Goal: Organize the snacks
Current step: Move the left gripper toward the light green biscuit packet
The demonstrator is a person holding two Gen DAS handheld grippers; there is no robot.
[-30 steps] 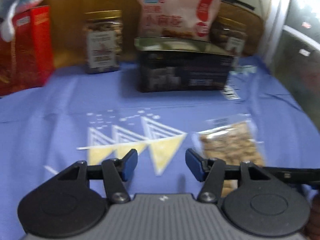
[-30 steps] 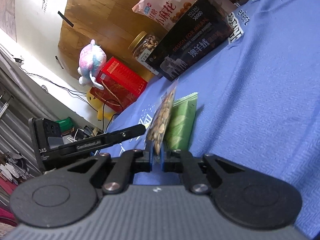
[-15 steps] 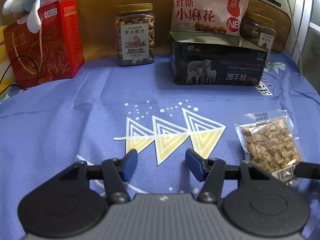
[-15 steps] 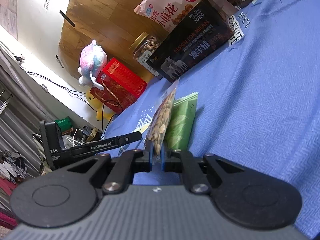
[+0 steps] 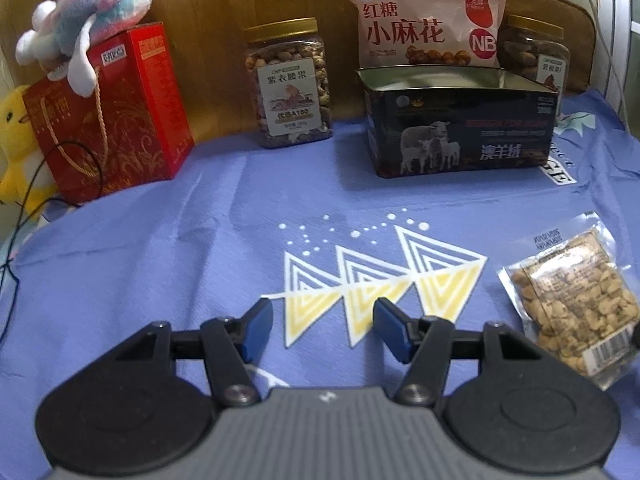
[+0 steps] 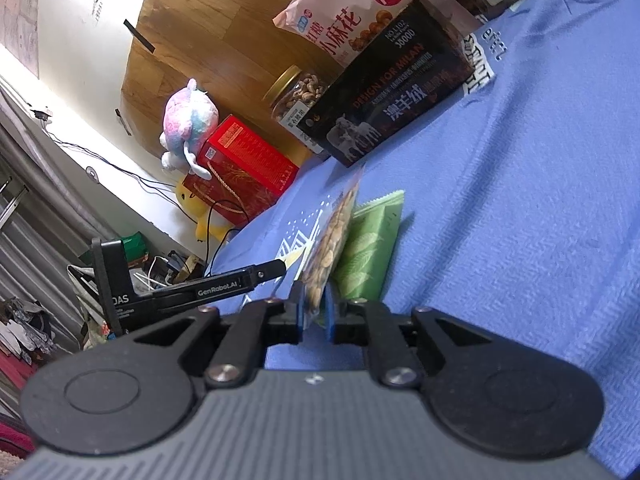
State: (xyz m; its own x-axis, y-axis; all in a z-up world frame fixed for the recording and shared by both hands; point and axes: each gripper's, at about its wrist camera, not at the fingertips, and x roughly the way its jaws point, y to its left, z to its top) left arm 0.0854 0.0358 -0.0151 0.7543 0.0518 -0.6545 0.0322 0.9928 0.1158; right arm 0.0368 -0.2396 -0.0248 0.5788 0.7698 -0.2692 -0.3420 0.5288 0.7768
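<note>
My right gripper (image 6: pixel 313 311) is shut on the end of a clear packet of nuts (image 6: pixel 333 240), which stands on edge. The same packet shows at the right in the left wrist view (image 5: pixel 572 306). A green snack packet (image 6: pixel 370 246) lies on the blue cloth just right of it. My left gripper (image 5: pixel 322 330) is open and empty above the triangle print on the cloth (image 5: pixel 384 272). An open dark tin box (image 5: pixel 460 124) stands at the back, with a pink snack bag (image 5: pixel 420 16) behind it.
A nut jar (image 5: pixel 290 84) and a red gift box (image 5: pixel 116 116) with a plush toy (image 5: pixel 84 0) stand at the back left. A second jar (image 5: pixel 536 52) stands behind the tin. The left gripper's body (image 6: pixel 188 292) shows left of the packet.
The left wrist view has steadied and swung left, so the nut packet now sits further right in it. The right gripper keeps its hold on the packet, about where it was.
</note>
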